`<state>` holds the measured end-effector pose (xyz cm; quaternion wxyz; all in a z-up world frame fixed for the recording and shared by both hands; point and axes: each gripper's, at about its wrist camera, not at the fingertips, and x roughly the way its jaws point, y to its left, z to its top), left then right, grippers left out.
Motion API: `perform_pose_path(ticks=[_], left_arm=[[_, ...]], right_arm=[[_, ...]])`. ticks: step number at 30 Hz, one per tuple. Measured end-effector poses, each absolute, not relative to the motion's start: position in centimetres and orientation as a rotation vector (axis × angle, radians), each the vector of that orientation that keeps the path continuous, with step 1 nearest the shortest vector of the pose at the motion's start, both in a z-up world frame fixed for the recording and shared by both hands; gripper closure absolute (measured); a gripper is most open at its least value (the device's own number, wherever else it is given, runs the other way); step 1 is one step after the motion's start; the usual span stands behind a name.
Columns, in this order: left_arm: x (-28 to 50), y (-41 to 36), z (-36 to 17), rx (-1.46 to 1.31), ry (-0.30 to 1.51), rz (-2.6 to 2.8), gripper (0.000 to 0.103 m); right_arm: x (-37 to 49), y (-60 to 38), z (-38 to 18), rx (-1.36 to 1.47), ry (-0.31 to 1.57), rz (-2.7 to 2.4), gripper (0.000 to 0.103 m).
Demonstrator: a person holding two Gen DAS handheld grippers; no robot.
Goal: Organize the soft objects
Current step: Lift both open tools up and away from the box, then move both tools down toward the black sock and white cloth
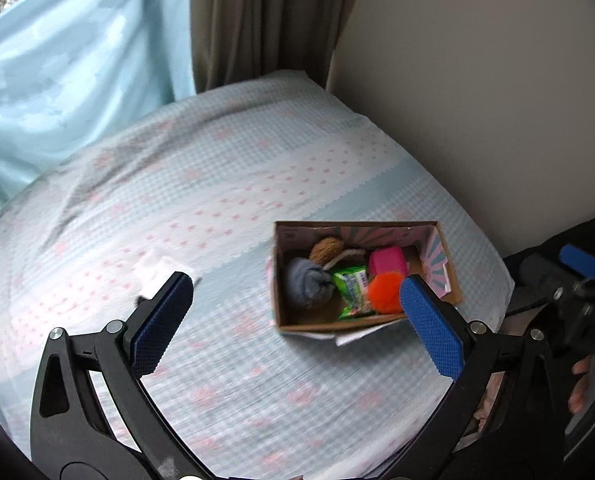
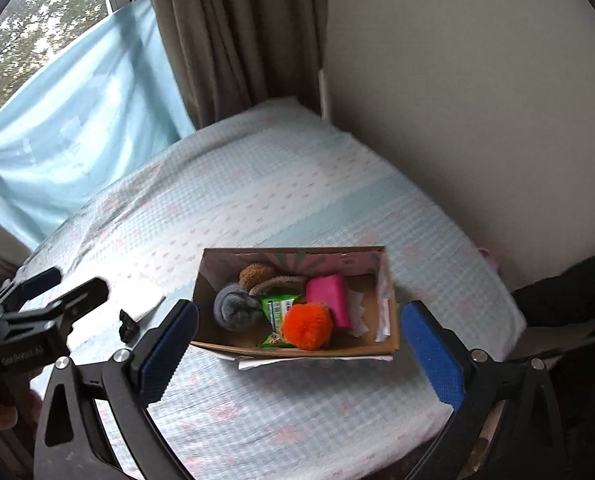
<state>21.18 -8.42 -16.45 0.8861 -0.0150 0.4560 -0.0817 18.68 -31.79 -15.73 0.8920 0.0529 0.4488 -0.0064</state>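
A bed with a pale blue checked, pink-dotted cover (image 2: pixel 281 184) carries an open cardboard box (image 2: pixel 293 350) near its right edge. Inside lie a grey plush ball (image 2: pixel 233 306), a pink soft block (image 2: pixel 331 298), an orange pompom (image 2: pixel 307 326), a green snack packet (image 2: pixel 275 308) and a brown pompom (image 2: pixel 255 274). My left claw (image 1: pixel 297 312) and right claw (image 2: pixel 299 354) both hover spread wide, empty, above the cover.

Cardboard box (image 2: pixel 297 350) on bed (image 2: pixel 297 184). Inside the box: orange pompom (image 2: pixel 307 326), pink pouch (image 2: pixel 331 300), green packet (image 2: pixel 277 310), grey ball (image 2: pixel 233 306), brown ball (image 2: pixel 255 274). Right tongs (image 2: pixel 299 344) spread wide, flanking the box. Left tongs (image 2: pixel 63 286) left of the box.
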Motion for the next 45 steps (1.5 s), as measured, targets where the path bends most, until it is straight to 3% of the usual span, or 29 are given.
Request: perform_pose_path(ticks=[9,20,34,45], left_arm=[[14.2,-2.6,-12.6,0.024,0.843,-0.146,0.0],[9.7,5.6,-12.2,0.006,0.777,-0.092,0.0],[11.8,15.5,-21.8,-0.085,0.89,-0.008,0.0],[20.0,17.4,-32.6,-0.15,1.01,-0.007,0.0]], right_arm=[[13.1,-28.8,-12.1,0.15,0.843,-0.04,0.001],[10.5,-23.9,-10.7,0.171,0.778,-0.029,0.001],[18.3,-12.5,-16.5,0.067,0.817,0.211,0.001],[29.1,-3.7,-29.2,-0.005,0.986,0.419,0.001]])
